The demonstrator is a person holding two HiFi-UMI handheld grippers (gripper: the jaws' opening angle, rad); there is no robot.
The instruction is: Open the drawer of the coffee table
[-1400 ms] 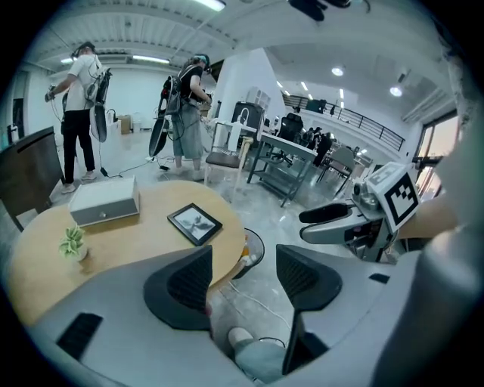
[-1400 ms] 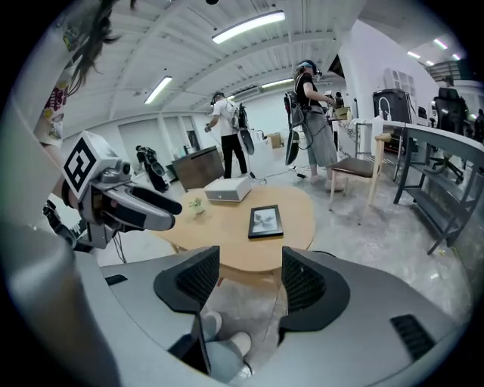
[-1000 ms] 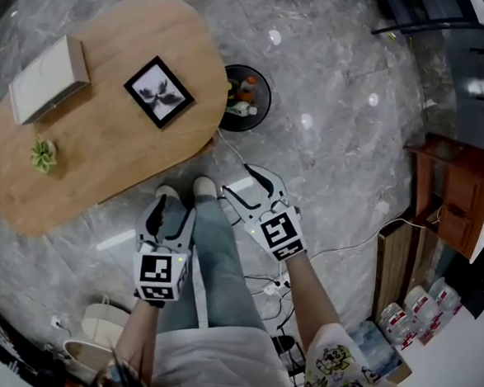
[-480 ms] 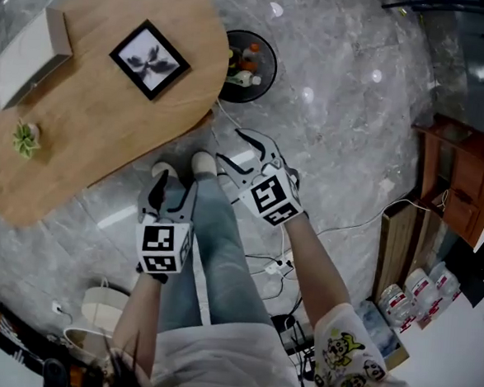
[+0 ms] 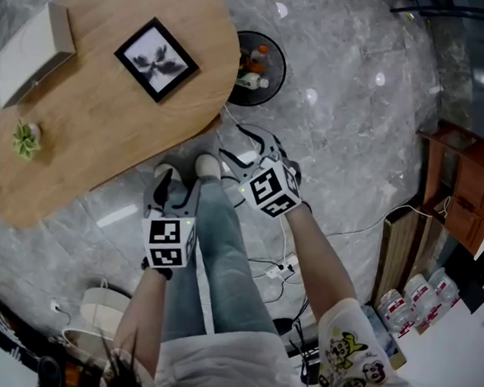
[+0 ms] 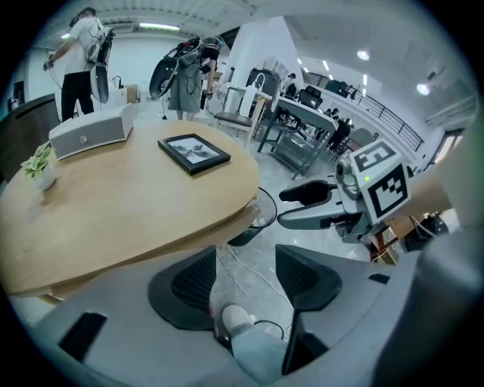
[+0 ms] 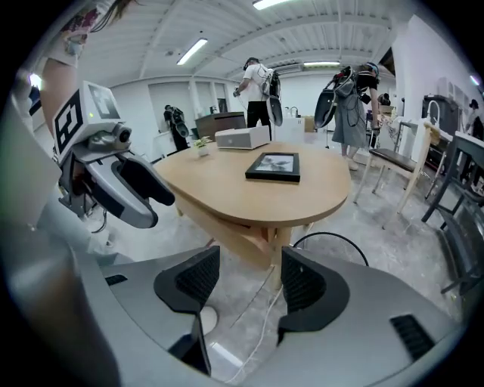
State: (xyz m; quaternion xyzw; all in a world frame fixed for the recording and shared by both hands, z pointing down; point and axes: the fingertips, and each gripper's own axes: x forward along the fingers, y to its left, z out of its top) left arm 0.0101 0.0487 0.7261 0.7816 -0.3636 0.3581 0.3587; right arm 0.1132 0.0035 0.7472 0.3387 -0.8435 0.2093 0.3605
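Oval wooden table [image 5: 106, 129] on grey marble floor [image 5: 344, 154], our left gripper [image 5: 168, 193] and right gripper [image 5: 233, 145] beside it, fingers wide, empty, drawer hidden from us.

Open-plan office/lab w/ a mock living-rm corner: oval wood coffee table [image 7: 227, 189] w/ framed picture [image 7: 273, 166] and potted plant [image 6: 38, 162] stands on grey marble-look floor [image 5: 344, 154] under ceiling strip lights [image 7: 192, 51]. Desks [image 6: 291, 128] in bkgd; people [image 7: 257, 87] stand w/ gear.

One table [image 5: 107, 117], one frame [image 5: 156, 60], one box [image 5: 31, 43], one plant [image 5: 27, 139], two tools [image 5: 174, 190] [image 5: 231, 144]
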